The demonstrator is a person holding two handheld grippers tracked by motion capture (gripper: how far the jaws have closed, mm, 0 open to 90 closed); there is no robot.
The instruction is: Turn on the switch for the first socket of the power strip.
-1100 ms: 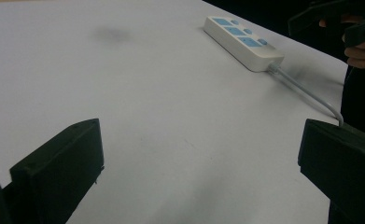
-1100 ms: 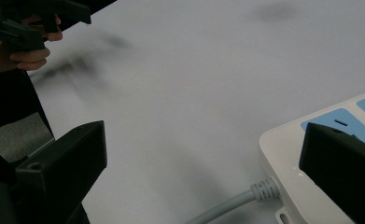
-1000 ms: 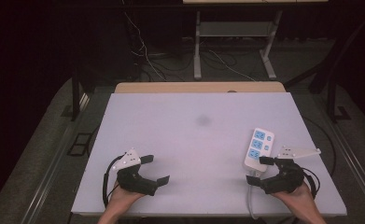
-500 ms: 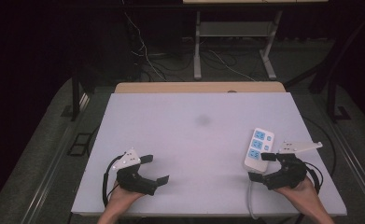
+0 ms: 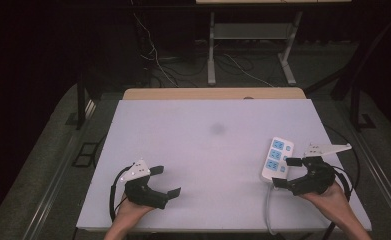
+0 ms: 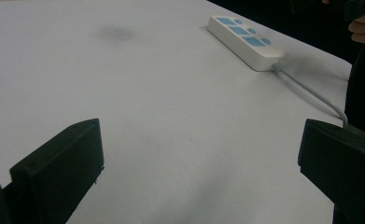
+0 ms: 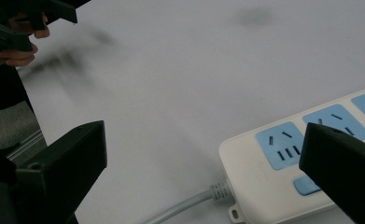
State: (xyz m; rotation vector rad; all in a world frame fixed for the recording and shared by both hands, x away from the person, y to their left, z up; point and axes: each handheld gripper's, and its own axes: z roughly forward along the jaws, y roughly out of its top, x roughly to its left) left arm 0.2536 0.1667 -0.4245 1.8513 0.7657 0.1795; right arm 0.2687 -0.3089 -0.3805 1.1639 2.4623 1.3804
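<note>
Right gripper (image 5: 287, 172) lower, beside power strip (image 5: 277, 158)

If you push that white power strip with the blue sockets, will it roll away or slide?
The white power strip with blue sockets looks flat and boxy, so it would probably slide, not roll. Its grey cable looks bendy and would likely drag behind. The smooth white table may let it slip easily.
</note>
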